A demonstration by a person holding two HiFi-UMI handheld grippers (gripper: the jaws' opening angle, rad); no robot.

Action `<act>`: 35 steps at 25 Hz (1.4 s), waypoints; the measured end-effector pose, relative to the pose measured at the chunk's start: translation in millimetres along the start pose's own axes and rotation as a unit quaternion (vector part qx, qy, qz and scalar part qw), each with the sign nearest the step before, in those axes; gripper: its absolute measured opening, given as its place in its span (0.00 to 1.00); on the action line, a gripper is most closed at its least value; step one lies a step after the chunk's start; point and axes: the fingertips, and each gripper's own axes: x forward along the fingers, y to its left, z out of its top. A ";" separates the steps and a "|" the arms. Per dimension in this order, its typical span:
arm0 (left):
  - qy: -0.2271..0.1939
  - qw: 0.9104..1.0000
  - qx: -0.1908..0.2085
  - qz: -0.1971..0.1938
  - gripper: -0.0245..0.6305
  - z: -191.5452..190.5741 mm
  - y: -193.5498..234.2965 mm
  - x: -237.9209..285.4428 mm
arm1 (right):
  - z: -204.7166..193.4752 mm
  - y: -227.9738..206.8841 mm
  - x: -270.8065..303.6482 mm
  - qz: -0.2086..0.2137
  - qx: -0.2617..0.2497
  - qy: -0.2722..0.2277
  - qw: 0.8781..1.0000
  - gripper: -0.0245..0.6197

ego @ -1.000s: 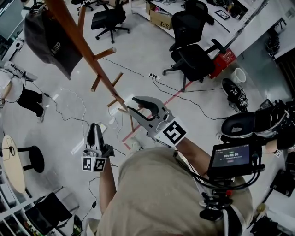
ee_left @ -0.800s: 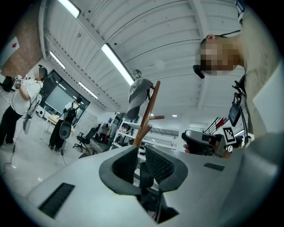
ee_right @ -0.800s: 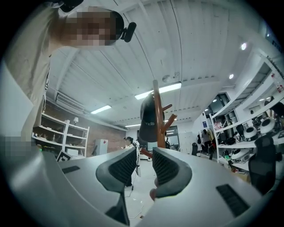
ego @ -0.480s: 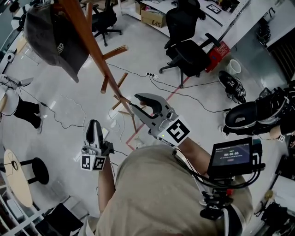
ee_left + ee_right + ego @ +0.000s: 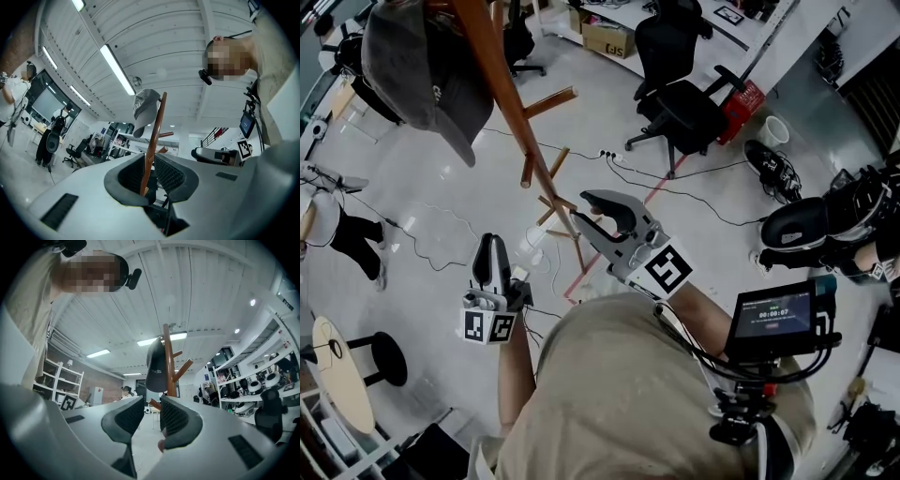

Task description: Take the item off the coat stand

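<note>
A dark grey fabric cap (image 5: 422, 70) hangs high on the tall brown wooden coat stand (image 5: 502, 89). Below it the left gripper (image 5: 491, 242) holds nothing, its jaws a narrow slit apart. Further right, the right gripper (image 5: 577, 207) is empty too, its jaws somewhat wider.

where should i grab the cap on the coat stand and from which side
Probably the brim of the cap: it hangs down flat and free beside the coat stand. Come up from below, on the side away from the pole, then lift off.
</note>
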 end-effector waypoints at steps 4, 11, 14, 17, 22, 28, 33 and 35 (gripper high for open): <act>-0.007 1.000 0.027 -0.007 0.17 19.1 0.2 13.0 | 0.1 4.1 3.8 -0.001 -0.001 -0.002 1.000 0.20; -0.027 0.995 0.094 0.011 0.21 39.6 1.2 53.5 | 2.7 -6.8 10.7 0.014 -0.002 -0.003 1.000 0.20; -0.032 0.993 0.114 0.027 0.22 44.3 6.9 65.4 | 4.8 -14.5 15.9 0.021 -0.003 -0.001 1.000 0.20; -0.034 0.987 0.147 0.047 0.24 45.2 9.5 86.5 | 10.1 -36.0 19.9 0.027 -0.001 0.000 1.000 0.20; -0.061 0.971 0.219 0.078 0.26 53.3 12.6 103.0 | 15.9 -49.7 25.7 0.034 0.004 -0.002 0.999 0.20; -0.066 0.963 0.240 0.106 0.28 54.0 26.8 108.9 | 19.5 -51.8 34.9 0.049 0.007 -0.008 0.999 0.20; -0.066 0.959 0.249 0.120 0.28 61.9 32.0 109.3 | 21.4 -48.3 43.2 0.057 0.012 -0.007 0.998 0.20; -0.068 0.958 0.251 0.123 0.28 63.4 33.4 113.3 | 21.3 -50.9 45.5 0.060 0.015 -0.009 0.998 0.20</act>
